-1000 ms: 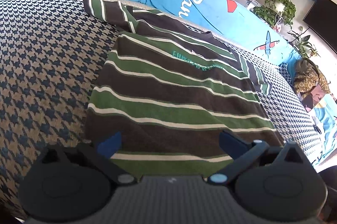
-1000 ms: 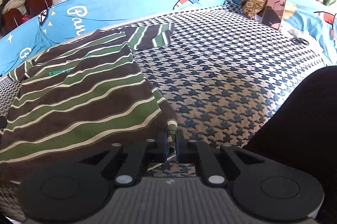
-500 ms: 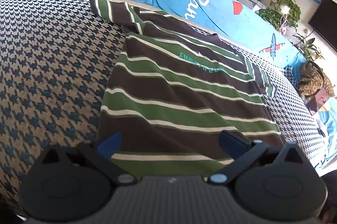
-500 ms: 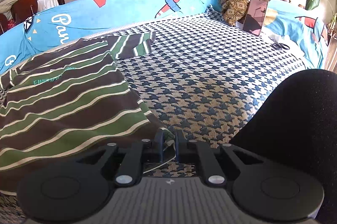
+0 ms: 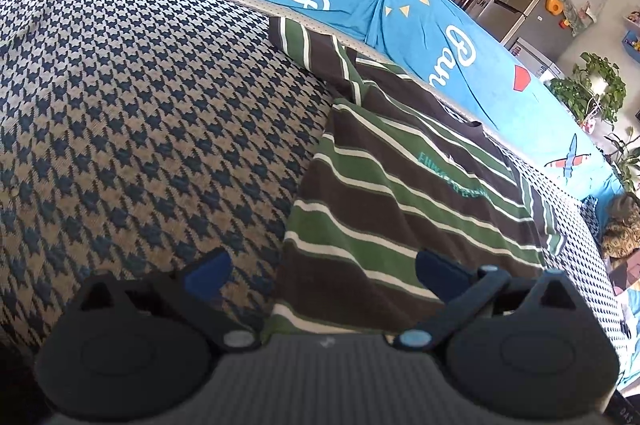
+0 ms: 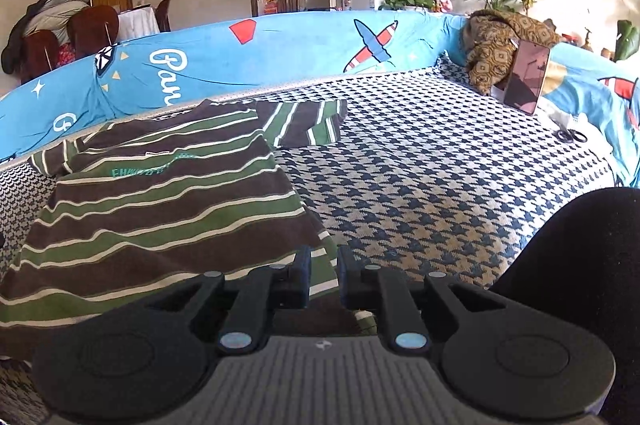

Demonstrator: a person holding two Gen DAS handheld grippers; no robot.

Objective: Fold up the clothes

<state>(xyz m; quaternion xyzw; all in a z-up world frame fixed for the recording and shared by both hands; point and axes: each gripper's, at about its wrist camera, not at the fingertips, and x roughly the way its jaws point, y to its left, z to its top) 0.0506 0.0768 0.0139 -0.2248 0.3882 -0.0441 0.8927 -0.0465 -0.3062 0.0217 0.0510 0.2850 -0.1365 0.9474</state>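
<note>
Noting my left gripper (image 5: 322, 271), jaws apart, has slid off the striped shirt (image 6: 160, 201) toward its left hem corner while my right gripper (image 6: 323, 265) stays nearly shut on the right one, I judge a two-corner lift is pending.

Shirt (image 5: 400, 201) on sofa (image 5: 140, 113), scissors (image 6: 573, 135) seemingly right

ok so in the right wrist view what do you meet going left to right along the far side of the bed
striped shirt → patterned brown cloth → phone leaning on it → scissors
</note>
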